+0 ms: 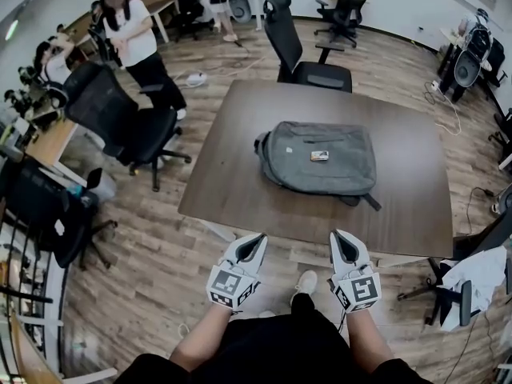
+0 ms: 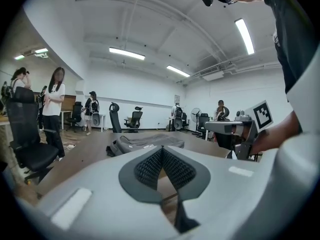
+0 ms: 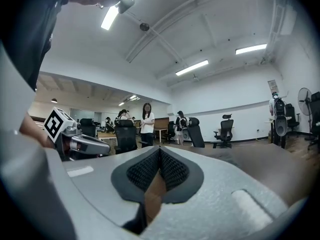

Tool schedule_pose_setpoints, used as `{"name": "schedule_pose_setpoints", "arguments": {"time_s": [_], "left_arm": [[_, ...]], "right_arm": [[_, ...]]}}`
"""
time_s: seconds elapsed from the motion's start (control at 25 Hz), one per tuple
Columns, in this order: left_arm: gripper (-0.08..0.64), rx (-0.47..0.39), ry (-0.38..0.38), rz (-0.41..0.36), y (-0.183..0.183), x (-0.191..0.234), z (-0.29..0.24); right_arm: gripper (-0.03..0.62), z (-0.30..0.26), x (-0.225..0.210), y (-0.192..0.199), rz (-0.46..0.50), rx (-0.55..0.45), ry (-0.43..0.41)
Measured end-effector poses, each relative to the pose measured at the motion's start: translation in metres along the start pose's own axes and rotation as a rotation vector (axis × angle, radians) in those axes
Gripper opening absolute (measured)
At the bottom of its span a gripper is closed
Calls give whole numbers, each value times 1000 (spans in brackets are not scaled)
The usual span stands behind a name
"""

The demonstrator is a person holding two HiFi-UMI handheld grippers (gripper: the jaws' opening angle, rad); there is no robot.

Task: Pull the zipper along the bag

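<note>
A grey backpack [image 1: 318, 157] lies flat in the middle of the brown table [image 1: 240, 190], with a small label patch on top. Its zipper is too small to make out. Both grippers hang below the table's near edge, well short of the bag. My left gripper [image 1: 254, 242] is shut with nothing between its jaws. My right gripper [image 1: 342, 241] is shut and empty too. In the left gripper view the bag [image 2: 147, 141] shows low on the table, with the right gripper's marker cube [image 2: 263, 115] at the right. The left gripper [image 2: 161, 150] tips meet; the right gripper [image 3: 159, 152] tips meet as well.
A black office chair [image 1: 300, 46] stands at the table's far side and another [image 1: 120, 122] to its left. A person in a white top [image 1: 136, 42] stands at the back left. Desks and gear crowd the left wall; white cloth hangs over a chair [image 1: 480, 282] at the right.
</note>
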State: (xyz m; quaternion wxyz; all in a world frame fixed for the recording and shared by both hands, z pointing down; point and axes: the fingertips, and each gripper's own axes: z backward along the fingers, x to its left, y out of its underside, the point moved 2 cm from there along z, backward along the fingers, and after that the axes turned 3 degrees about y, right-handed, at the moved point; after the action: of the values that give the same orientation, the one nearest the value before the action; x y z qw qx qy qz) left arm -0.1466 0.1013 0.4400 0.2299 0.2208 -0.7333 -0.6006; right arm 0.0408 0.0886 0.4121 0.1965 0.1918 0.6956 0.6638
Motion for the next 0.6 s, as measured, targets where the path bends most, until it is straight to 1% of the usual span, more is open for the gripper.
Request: {"name": "schedule_pose_setpoints", "arguments": {"time_s": [0.16,0.36,0.48,0.6], "left_arm": [[18,20,0,-4,0,11,-29],[18,68,-8,-3,7,19,-56],[17,75,-22,20,6,26,-72],[17,83,-37,16,4,33,-87]], "right_arm": [[2,-23,-23,2,0,11,-6],[2,-47,-44,8,-8,25,-35],[2,-59,-58,14,-5,40,-53],[3,-72,-72,19,-7,48,-71]]}}
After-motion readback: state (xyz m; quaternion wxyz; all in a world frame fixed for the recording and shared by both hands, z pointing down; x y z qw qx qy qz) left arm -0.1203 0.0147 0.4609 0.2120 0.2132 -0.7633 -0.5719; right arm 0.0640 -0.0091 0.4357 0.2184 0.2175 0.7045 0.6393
